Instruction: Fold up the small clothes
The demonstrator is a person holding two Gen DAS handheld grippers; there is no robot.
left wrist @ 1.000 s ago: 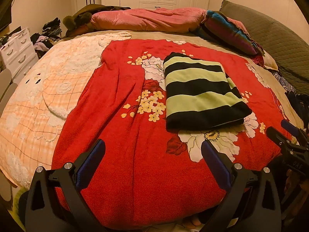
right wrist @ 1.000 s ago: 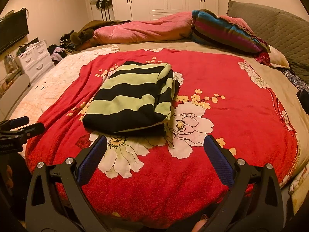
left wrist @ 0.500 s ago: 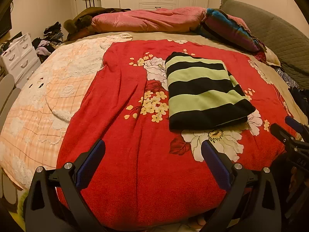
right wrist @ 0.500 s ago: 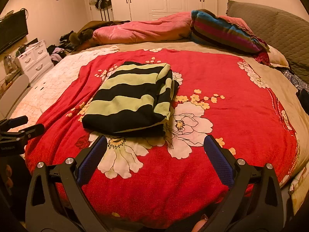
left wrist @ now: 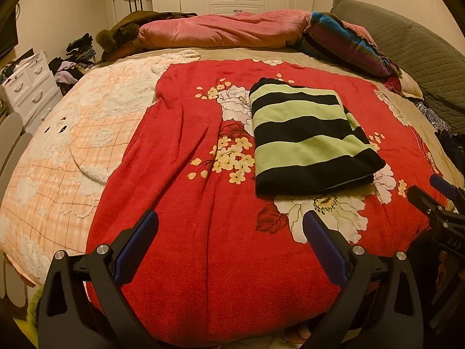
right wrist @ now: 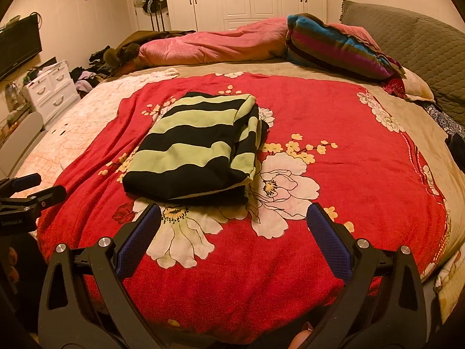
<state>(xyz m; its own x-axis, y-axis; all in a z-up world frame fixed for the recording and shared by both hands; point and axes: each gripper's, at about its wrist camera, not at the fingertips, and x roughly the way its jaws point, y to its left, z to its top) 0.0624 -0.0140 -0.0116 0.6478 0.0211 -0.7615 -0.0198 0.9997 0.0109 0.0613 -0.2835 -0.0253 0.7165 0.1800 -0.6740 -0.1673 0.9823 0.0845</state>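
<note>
A striped garment (left wrist: 308, 136) in black and pale green lies folded into a neat rectangle on the red flowered blanket (left wrist: 186, 197), also seen in the right wrist view as the striped garment (right wrist: 197, 148). My left gripper (left wrist: 231, 232) is open over the blanket's near edge, empty, well short of the garment and left of it. My right gripper (right wrist: 231, 226) is open too, empty, just in front of the garment's near edge. Each gripper shows at the side of the other's view.
A pink duvet (left wrist: 221, 29) and a striped pillow (right wrist: 334, 43) lie at the bed's far side. White drawers (right wrist: 51, 90) and piled clothes stand left of the bed. A peach patterned blanket (left wrist: 55, 157) covers the bed's left part.
Both grippers have drawn back slightly and stayed open; the left view has drifted a little left and up. The garment has not moved.
</note>
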